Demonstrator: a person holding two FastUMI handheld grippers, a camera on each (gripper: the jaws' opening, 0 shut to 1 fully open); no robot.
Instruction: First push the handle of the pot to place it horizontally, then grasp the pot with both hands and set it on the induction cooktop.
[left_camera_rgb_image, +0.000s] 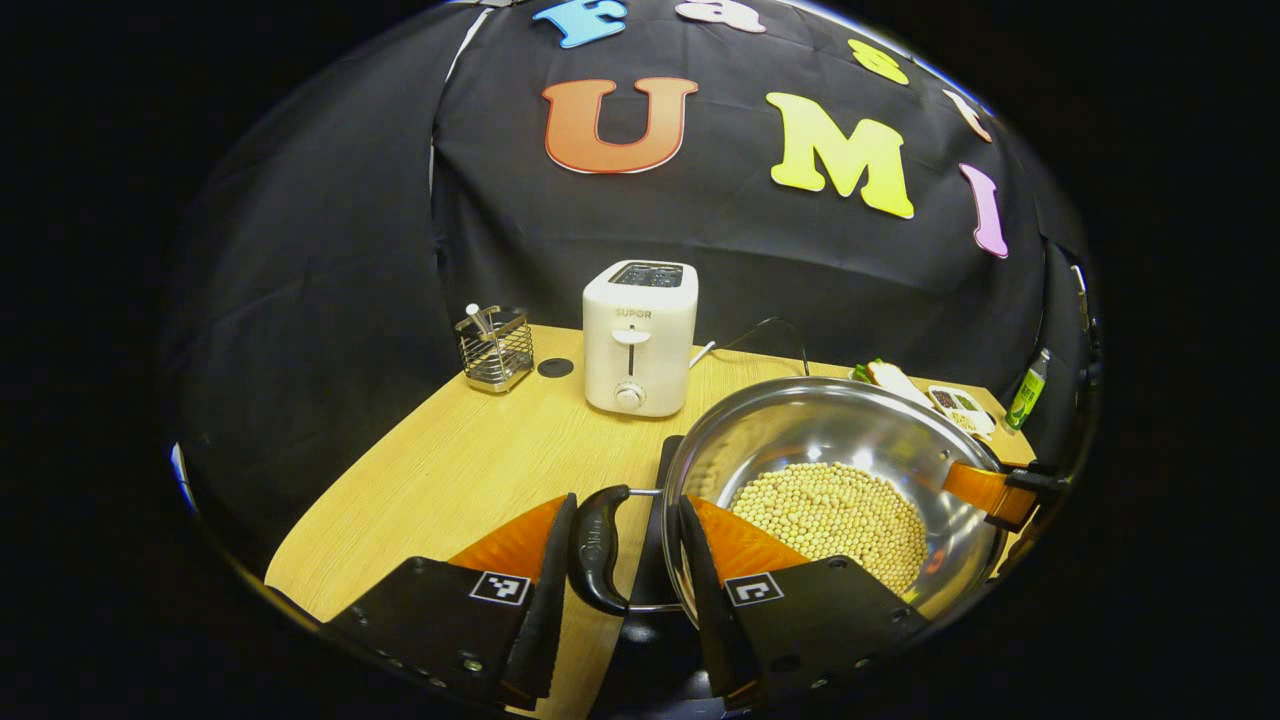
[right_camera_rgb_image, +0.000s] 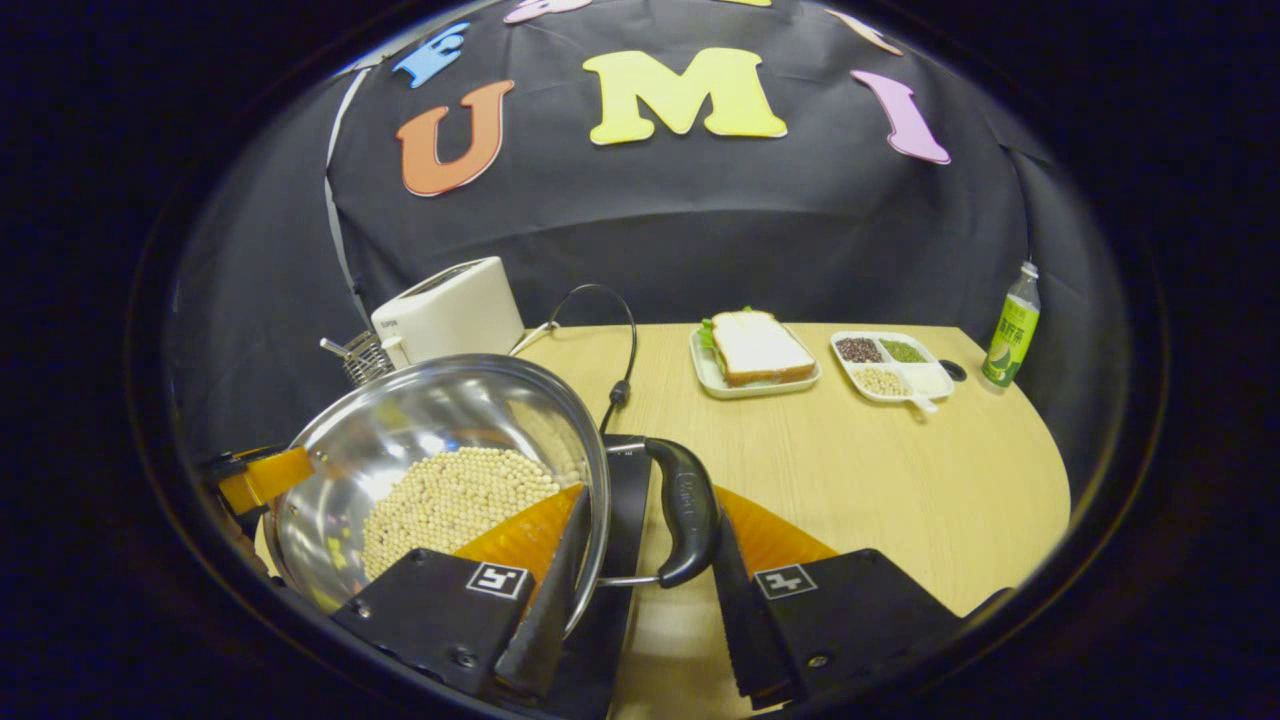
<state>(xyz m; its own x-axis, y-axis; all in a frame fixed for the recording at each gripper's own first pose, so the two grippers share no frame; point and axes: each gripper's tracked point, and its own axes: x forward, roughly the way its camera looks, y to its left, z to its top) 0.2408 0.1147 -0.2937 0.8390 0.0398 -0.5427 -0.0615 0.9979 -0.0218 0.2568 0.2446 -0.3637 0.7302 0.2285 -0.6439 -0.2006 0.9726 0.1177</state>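
Over the wooden table (right_camera_rgb_image: 900, 480), left claw (left_camera_rgb_image: 620, 560) and right claw (right_camera_rgb_image: 650, 570) straddle pot (left_camera_rgb_image: 830, 420) handles; grip unclear.

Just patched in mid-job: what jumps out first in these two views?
The steel pot, part full of pale beans, sits close in front, over the black induction cooktop. Each gripper straddles one of its black side handles: the left gripper around the left handle, the right gripper around the right handle. Behind stand a white toaster and a sandwich on a tray.
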